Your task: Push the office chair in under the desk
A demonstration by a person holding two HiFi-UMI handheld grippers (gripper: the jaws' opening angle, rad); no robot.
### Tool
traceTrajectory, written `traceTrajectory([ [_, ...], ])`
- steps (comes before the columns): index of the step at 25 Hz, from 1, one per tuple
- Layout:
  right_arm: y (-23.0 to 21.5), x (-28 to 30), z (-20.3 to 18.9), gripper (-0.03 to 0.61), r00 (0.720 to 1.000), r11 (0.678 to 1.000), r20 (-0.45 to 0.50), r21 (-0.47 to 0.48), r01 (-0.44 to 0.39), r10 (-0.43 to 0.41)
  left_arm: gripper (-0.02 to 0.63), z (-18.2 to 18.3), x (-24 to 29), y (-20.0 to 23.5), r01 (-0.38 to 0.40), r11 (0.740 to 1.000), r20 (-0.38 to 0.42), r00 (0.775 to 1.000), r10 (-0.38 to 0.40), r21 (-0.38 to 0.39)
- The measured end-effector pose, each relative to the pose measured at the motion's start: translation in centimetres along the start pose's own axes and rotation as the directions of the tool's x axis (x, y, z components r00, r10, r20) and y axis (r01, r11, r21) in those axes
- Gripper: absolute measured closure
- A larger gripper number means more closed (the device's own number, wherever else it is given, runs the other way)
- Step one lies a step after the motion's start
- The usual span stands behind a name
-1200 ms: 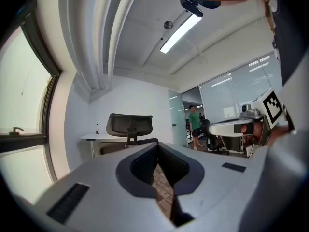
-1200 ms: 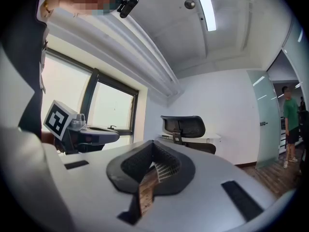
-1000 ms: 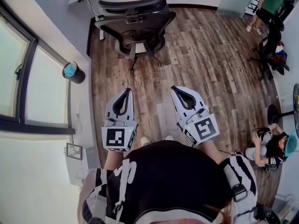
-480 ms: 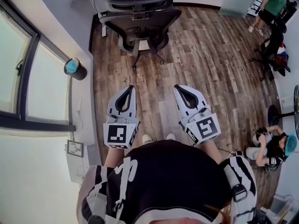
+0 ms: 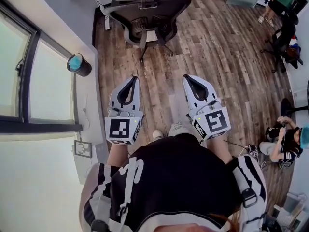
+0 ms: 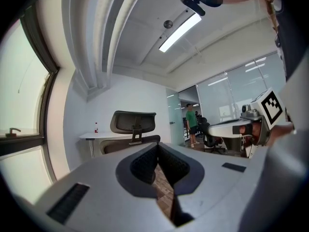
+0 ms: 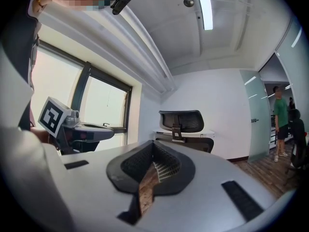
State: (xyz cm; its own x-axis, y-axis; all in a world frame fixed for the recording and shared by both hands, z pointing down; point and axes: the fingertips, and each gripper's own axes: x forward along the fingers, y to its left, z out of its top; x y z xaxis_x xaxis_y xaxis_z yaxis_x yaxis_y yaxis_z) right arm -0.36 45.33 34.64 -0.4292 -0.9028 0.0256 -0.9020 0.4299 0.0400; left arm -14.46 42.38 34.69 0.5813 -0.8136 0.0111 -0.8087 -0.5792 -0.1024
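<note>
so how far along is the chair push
Nothing looks done: the office chair sits in front of the desk. In hand: the left gripper and right gripper, both shut and empty, point at it across open floor. Left: reach the chair and push it under.

You have no words, brand names or numbers to read in any of these views. The only printed signs are black-and-white square patterns: one on the left marker cube (image 5: 120,130) at the rear of your left gripper (image 5: 132,79), and one on the right marker cube (image 5: 213,123) at the rear of your right gripper (image 5: 186,77). They are coded squares, not letters or digits.
</note>
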Motion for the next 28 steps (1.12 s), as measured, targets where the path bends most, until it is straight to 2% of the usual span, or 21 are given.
traceTrajectory([
  [4,0.2,0.6,-0.1,0.569,1.000,1.000,-0.007,-0.001,0.016,-0.016,0.604,-0.4,-0.3,1.1,-0.014,1.000,-0.001,1.000,0.014,-0.013],
  [12,-1.4,4.4,-0.7,0.569,1.000,1.000,-0.003,-0.001,-0.011,0.011,0.604,-0.7,2.0,3.6,-0.059,0.998,-0.002,0.998,0.059,-0.002],
  [17,-3.6,7.7,-0.6,0.569,0.999,0.999,-0.010,-0.013,-0.031,0.031,0.604,-0.8,5.0,5.7,-0.090,0.996,0.005,0.996,0.090,-0.002],
  [28,-8.8,14.5,0.8,0.569,0.998,0.998,0.009,-0.028,-0.056,0.056,0.604,0.2,12.9,9.0,-0.104,0.995,0.019,0.994,0.103,0.014],
])
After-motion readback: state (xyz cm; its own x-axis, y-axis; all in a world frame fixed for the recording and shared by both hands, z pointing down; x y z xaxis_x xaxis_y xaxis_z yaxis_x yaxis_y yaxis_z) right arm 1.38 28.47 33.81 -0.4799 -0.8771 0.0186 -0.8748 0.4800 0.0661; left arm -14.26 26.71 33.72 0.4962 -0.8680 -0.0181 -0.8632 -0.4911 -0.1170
